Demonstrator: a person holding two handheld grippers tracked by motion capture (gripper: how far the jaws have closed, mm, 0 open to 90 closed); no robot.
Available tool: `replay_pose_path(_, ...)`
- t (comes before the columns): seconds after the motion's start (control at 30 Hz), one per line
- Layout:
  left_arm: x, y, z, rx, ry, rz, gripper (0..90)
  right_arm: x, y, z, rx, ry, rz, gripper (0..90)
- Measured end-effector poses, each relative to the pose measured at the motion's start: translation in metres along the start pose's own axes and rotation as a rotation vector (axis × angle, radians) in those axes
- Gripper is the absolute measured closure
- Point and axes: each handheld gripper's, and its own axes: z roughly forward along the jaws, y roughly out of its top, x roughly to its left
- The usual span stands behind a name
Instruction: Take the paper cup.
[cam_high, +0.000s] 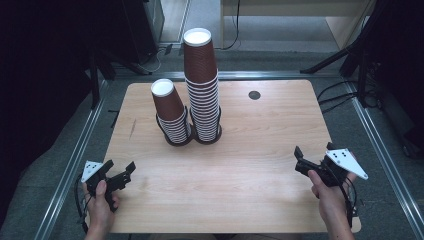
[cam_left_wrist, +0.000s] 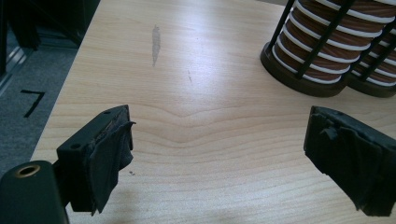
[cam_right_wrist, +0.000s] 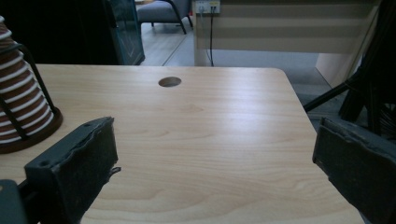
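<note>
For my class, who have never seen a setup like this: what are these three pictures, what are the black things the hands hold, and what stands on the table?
A person sits at a wooden table and holds a hand-held grasping tool in each hand: the left tool and the right tool. The high view looks down from above. The other two pictures come from small cameras riding on each tool, so the black jaws rise from the bottom edge. In both, the jaws stand apart with nothing between them. On the table stand two stacks of brown paper cups, upside down, each in a black wire holder: a short stack and a tall stack, side by side. A round hole sits near the far edge. Nothing is held.
</note>
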Motion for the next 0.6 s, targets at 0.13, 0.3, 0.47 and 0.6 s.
replay_pose_path(0.13, -0.001, 0.0, 0.001, 0.0, -0.001, 0.007, 7.9, 0.01, 0.008, 0.004, 0.003, 0.017, -0.008, 0.0)
replay_pose_path(0.3, 0.0, 0.0, 0.0, -0.002, -0.008, 0.004, 7.9, 0.022, 0.021, 0.011, -0.003, 0.045, -0.022, 0.0)
replay_pose_path(0.47, 0.0, 0.0, 0.0, -0.001, -0.007, 0.01, 7.8, 0.037, 0.039, 0.017, -0.022, 0.073, -0.022, 0.0)
replay_pose_path(0.6, 0.0, 0.0, 0.0, -0.001, -0.007, 0.009, 7.9, 0.052, 0.051, 0.024, -0.021, 0.098, -0.029, 0.0)
